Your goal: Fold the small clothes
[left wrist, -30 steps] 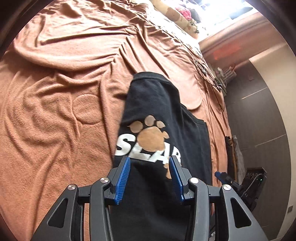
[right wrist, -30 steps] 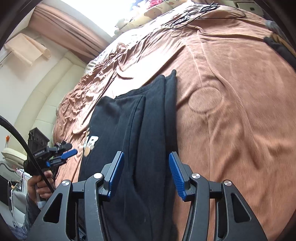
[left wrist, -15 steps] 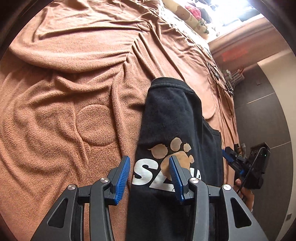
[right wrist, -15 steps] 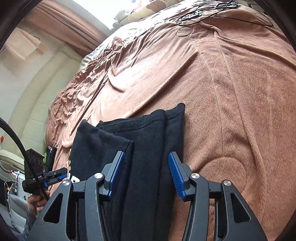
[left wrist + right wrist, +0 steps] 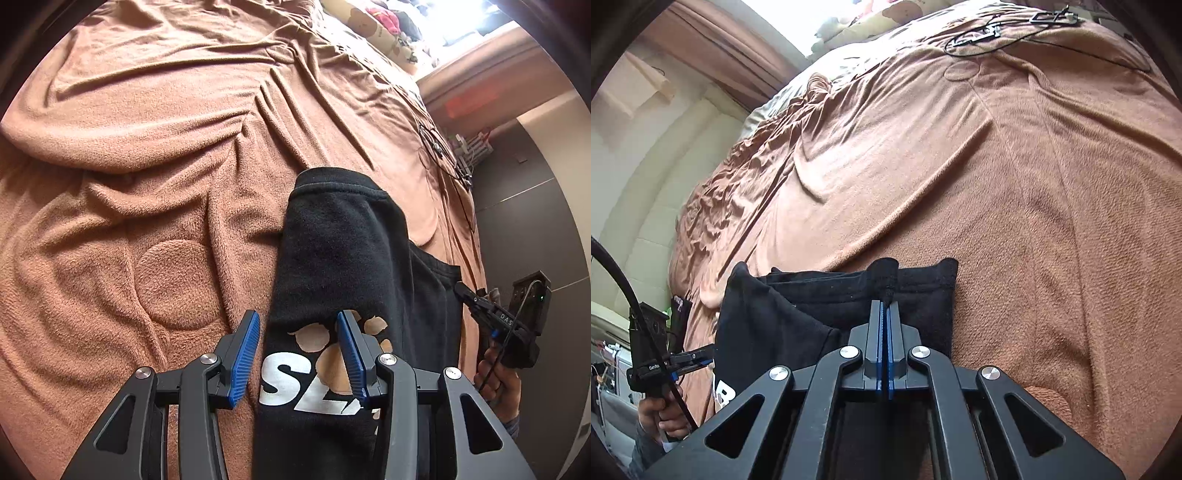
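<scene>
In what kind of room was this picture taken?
Most likely a bedroom. A wide bed is covered by a brown blanket, soft toys lie at its far end by a bright window, and a padded headboard stands beside it.

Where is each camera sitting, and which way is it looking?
Left wrist: rides the left gripper, looking down at the black shirt; the right hand shows.
Right wrist: rides the right gripper, which has just closed on the shirt's edge; the left hand shows.
Shared: shirt and brown blanket.
</scene>
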`<action>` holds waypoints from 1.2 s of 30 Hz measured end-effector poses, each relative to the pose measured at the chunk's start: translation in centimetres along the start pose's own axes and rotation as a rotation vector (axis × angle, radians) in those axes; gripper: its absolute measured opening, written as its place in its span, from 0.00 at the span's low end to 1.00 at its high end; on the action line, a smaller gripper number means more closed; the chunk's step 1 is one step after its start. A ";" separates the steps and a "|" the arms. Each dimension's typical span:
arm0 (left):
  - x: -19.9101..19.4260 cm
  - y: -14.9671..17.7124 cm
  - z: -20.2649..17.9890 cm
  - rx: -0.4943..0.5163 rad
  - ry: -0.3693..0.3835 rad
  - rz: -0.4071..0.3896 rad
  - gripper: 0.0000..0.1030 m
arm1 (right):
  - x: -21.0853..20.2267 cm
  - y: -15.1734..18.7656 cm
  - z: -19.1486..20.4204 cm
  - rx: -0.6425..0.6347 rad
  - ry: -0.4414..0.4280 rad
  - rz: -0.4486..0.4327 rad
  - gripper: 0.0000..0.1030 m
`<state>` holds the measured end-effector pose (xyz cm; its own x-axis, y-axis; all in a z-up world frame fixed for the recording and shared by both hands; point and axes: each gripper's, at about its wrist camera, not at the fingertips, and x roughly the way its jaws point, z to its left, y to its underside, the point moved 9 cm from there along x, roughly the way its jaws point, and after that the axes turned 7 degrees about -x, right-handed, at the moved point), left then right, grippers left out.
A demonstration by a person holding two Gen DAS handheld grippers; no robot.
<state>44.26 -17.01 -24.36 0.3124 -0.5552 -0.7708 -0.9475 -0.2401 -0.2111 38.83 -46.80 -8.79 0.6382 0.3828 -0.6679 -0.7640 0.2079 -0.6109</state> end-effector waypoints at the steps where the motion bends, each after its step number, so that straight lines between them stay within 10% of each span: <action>1: 0.0 -0.1 -0.2 0.004 0.000 -0.002 0.44 | -0.5 0.0 -0.2 0.001 0.016 -0.010 0.00; 18: 1.5 -0.3 0.0 0.044 -0.060 0.009 0.44 | -1.6 0.6 -0.9 0.000 0.183 0.011 0.01; 23: 1.0 0.5 0.2 0.046 -0.052 0.013 0.44 | -4.8 1.2 1.6 -0.039 0.104 -0.034 0.53; 36: -0.2 6.2 1.0 0.087 -0.046 0.053 0.43 | -9.3 10.9 2.4 -0.012 0.026 0.079 0.54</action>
<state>38.23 -17.59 -26.18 0.2599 -0.5277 -0.8087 -0.9656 -0.1404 -0.2187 24.35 -45.89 -8.21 0.5786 0.3744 -0.7246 -0.8107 0.1668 -0.5612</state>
